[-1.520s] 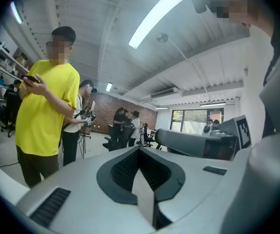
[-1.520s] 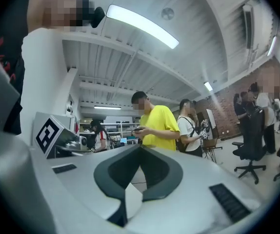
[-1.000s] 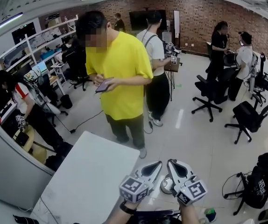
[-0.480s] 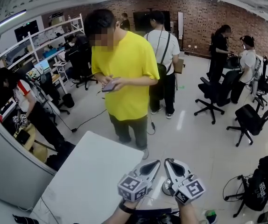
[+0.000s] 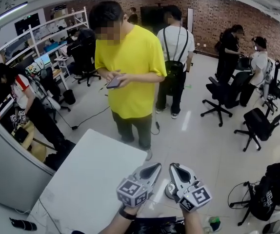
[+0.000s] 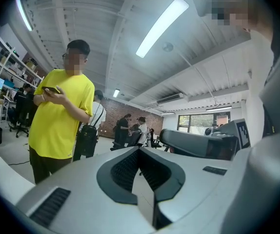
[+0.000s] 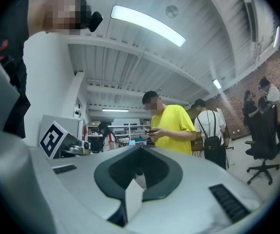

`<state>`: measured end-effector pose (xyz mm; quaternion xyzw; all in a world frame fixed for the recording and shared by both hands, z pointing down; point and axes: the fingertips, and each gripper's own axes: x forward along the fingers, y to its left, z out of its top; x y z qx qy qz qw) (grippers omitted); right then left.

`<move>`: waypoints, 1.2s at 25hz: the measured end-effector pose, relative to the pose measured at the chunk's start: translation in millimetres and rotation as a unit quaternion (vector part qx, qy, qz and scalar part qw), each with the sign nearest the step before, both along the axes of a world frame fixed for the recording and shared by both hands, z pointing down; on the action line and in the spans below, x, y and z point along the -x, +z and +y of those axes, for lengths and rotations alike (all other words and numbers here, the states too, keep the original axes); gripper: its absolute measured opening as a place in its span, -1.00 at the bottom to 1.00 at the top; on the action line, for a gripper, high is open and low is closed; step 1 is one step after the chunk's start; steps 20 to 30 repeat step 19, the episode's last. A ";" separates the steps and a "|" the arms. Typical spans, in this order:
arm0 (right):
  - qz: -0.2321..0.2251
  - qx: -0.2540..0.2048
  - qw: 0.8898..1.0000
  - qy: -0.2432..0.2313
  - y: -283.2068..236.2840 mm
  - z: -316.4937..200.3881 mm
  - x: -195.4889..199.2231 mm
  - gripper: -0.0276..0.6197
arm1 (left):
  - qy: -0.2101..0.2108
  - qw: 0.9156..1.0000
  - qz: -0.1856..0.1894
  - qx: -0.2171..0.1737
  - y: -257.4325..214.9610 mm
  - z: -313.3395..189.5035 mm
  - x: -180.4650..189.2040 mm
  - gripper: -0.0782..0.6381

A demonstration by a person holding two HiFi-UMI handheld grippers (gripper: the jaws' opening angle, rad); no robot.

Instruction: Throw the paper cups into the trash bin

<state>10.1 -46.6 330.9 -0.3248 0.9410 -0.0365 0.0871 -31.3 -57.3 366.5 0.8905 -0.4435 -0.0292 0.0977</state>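
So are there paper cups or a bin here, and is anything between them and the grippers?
No paper cup or bin shows in any view, so no path can be judged. The left gripper and right gripper hang side by side next to the white table, fingers shut and empty.

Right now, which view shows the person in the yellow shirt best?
Head view: the person in the yellow shirt shows almost whole, head to lower legs, beyond the white table. Left gripper view cuts them at the thighs; right gripper view shows them small, waist up.
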 end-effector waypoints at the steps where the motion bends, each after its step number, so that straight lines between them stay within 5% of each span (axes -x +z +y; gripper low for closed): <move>1: 0.001 0.000 1.000 -0.001 -0.2 0.5 -0.4 -0.91 | 0.000 1.000 -0.001 0.000 0.1 1.0 -1.0 -0.78; 30: 0.005 -0.002 1.000 -0.006 4.7 11.8 3.0 -0.91 | -0.007 1.000 0.002 0.009 4.2 16.7 -1.5 -0.78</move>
